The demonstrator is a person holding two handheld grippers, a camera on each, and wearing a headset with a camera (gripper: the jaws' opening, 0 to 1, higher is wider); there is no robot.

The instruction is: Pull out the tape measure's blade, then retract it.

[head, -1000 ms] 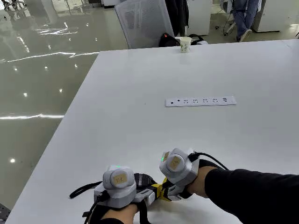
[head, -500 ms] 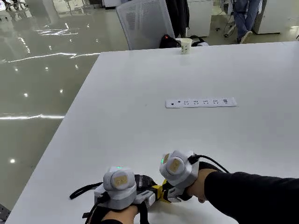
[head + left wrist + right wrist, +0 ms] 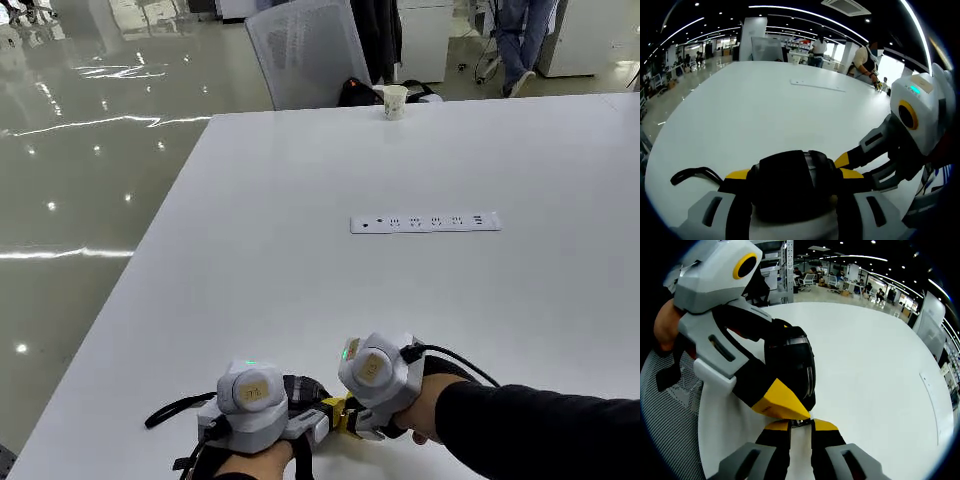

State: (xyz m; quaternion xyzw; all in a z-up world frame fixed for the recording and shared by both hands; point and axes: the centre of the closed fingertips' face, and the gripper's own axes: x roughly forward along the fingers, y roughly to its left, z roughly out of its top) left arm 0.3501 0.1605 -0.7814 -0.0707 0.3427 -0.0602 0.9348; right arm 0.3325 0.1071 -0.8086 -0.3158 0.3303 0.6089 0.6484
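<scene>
The tape [image 3: 792, 365] is held at the table's [image 3: 300, 200] near edge, toward the left corner. Its case is clamped by the left gripper [image 3: 794, 172], a jaw pressed on either side. The right gripper's [image 3: 801, 426] jaws are almost together, apparently pinched on the hook [image 3: 801, 422] at the case mouth. The case is judged rigid and grippy. The blade is judged thin and springy, so it is best drawn straight by the hook and eased back.
</scene>
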